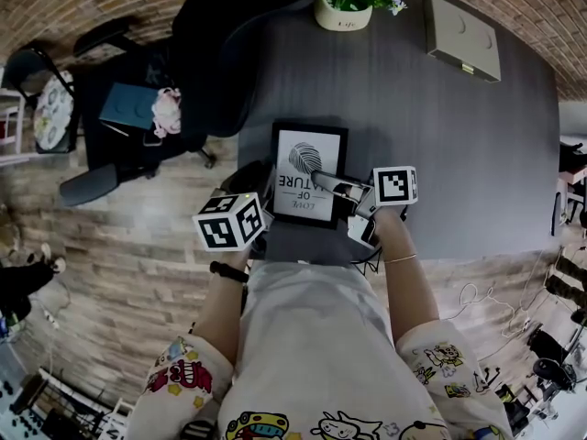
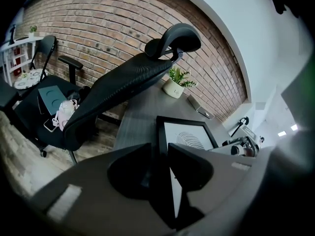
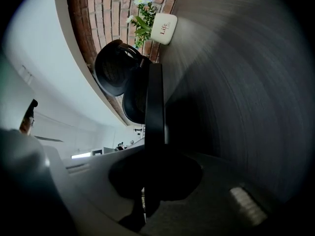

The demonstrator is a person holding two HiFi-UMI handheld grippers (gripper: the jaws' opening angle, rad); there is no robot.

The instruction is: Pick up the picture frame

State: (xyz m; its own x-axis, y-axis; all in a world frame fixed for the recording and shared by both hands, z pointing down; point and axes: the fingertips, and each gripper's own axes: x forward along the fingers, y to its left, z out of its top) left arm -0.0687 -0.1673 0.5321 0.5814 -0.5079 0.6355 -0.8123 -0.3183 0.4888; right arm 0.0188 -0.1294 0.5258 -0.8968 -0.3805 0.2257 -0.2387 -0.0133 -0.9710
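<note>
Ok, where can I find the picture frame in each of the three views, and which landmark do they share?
Head view: picture frame at the centre, print facing up.
Left gripper view: lower centre, its left edge running down between the jaws.
Right gripper view: seen edge-on, a dark upright bar at the centre, clamped between the jaws.
Shared landmark: white plant pot, at the top in the head view and the right gripper view, above the frame in the left gripper view.
</note>
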